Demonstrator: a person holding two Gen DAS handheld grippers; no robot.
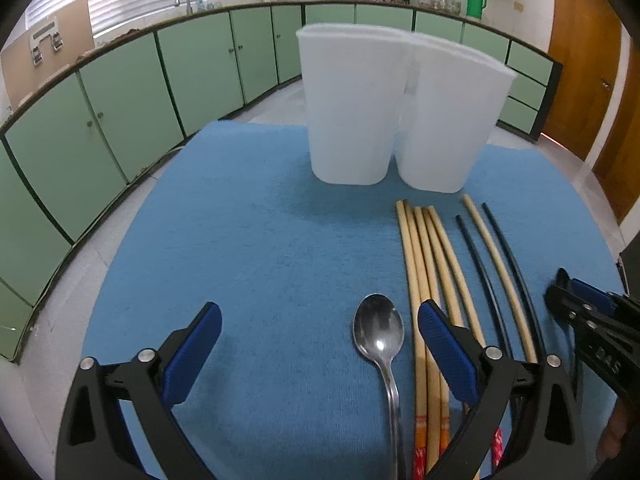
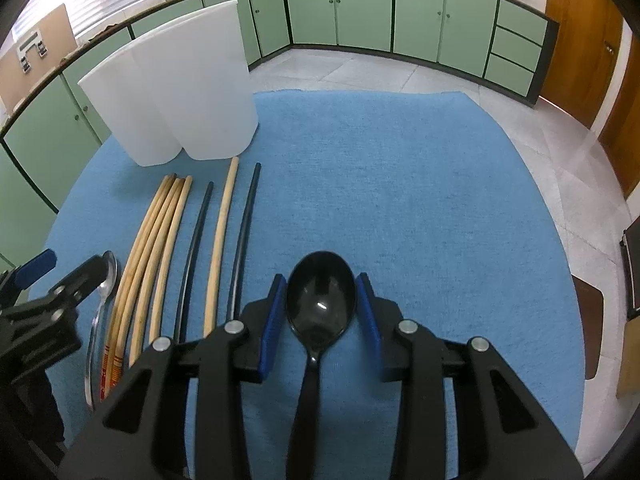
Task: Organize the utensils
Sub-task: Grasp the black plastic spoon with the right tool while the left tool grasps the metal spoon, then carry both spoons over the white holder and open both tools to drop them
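Observation:
A black plastic spoon (image 2: 320, 300) lies on the blue mat (image 2: 400, 180), and my right gripper (image 2: 321, 280) is shut on its bowl, a blue pad on each side. My left gripper (image 1: 320, 312) stands open low over the mat. A metal spoon (image 1: 378, 330) lies between its fingers, closer to the right one and untouched. To the right of that spoon lie several wooden chopsticks (image 1: 424, 264) and two black chopsticks (image 1: 476, 256). Two white containers (image 1: 352, 108) stand side by side behind them. The right gripper (image 1: 568, 292) shows at the right edge.
The mat covers a round table. Floor tiles and green cabinets (image 2: 360, 8) lie beyond its far edge. A brown chair seat (image 2: 588, 320) sits off the table's right side. The mat's right half holds nothing but the black spoon.

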